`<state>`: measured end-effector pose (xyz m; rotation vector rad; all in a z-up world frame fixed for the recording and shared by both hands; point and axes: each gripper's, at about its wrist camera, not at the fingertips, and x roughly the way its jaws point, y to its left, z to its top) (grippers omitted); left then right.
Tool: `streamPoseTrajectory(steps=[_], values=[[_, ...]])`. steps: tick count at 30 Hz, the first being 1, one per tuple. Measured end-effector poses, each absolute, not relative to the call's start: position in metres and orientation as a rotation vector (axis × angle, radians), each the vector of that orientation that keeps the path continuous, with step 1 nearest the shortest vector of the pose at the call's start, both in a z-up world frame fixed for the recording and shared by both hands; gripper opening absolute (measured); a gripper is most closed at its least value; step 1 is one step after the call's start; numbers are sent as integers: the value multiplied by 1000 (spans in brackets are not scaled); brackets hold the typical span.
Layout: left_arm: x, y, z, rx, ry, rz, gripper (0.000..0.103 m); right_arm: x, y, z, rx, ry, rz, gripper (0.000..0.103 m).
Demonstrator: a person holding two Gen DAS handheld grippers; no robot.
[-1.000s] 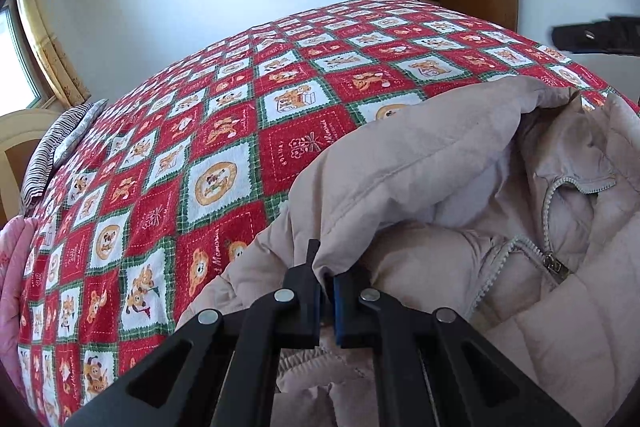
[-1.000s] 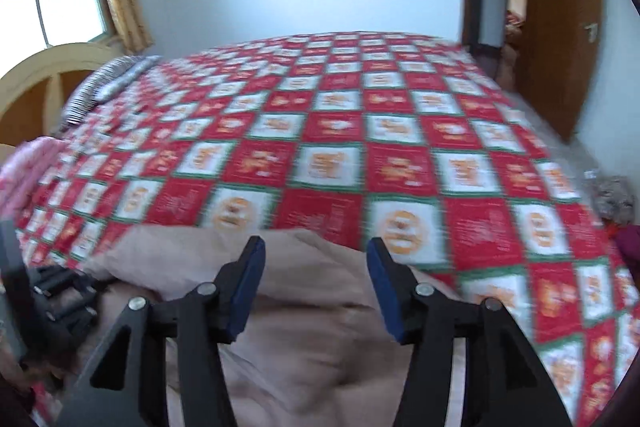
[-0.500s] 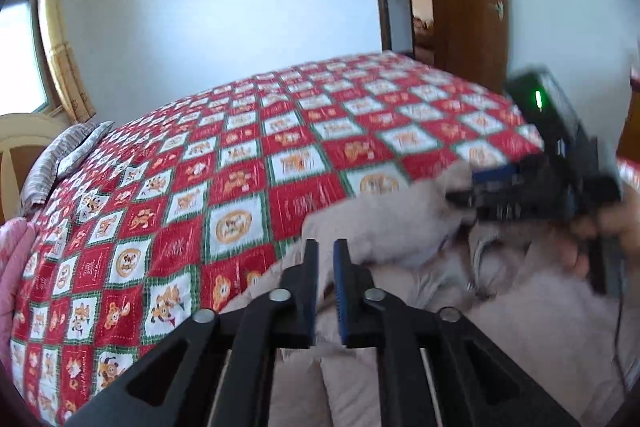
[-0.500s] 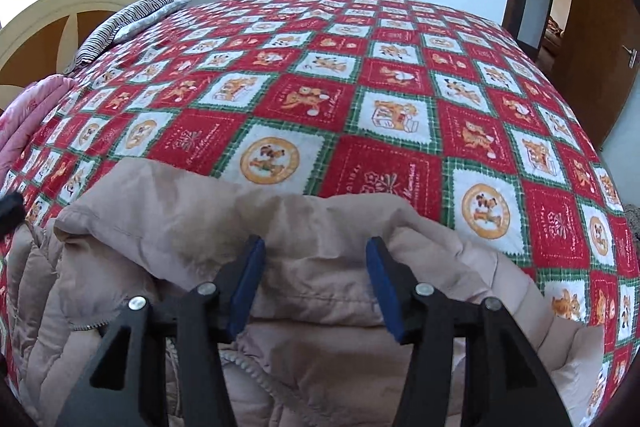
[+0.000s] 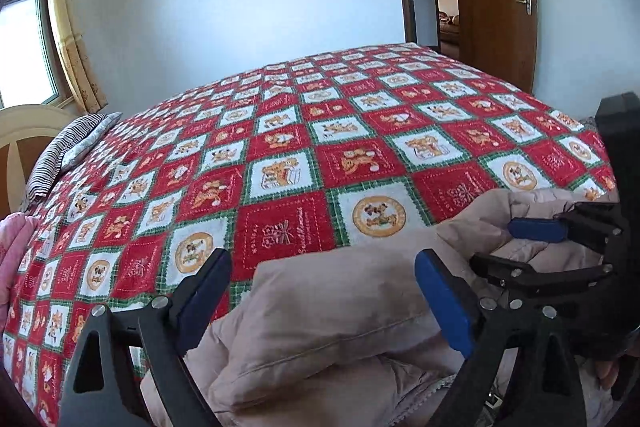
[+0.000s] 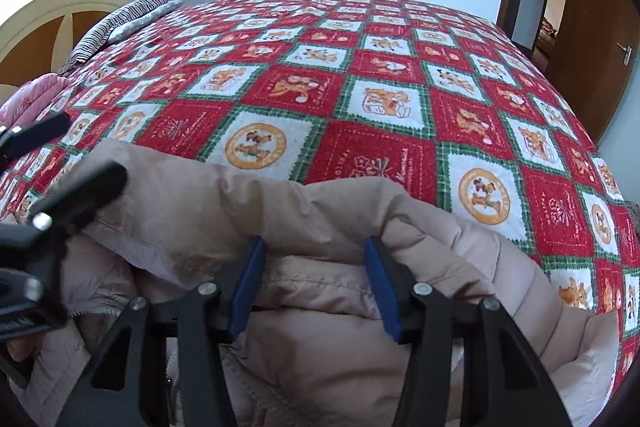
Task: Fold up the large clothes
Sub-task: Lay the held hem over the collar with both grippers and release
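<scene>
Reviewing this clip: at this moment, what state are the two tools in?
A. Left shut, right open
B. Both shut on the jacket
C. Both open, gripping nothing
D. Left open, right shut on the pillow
C. The left tool stands wide open over the beige puffer jacket, and the right tool is also open, its blue pads apart above the fabric.

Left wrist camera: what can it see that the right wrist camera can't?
Only the left wrist view shows the right gripper from the side, open, with one blue pad on the beige jacket, plus the light switch beside the door frame.

Only the right wrist view shows the jacket's far right end bulging onto the quilt and the left gripper entering from the left edge, open.

Both show the red checkered quilt, the striped pillow, the window with yellow curtains, and the brown door with a red paper decoration.
</scene>
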<state>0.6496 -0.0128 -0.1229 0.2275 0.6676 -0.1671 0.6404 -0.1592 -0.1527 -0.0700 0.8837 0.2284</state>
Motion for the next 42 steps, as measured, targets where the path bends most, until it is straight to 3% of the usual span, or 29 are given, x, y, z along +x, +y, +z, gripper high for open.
streamPoseTrajectory(steps=[9,19,23,29,33,42], values=[[677,11,-172,82,892,-161,92,640,-162,-161,-42,887,244,54],[679,8,-185,86,904,-147,97,645,-153,-172,-90,910,221,54],[674,16,-174,51,882,-140,97,643,-157,-174,-67,897,228,54],[647,16,-116,14,692,-49,97,641,-160,-173,-40,878,235,54],[654,1,-98,-56,695,-102,97,639,-161,-173,-31,868,233,54],[687,-2,-161,-160,912,-135,95,637,-166,-171,-1,853,239,53]])
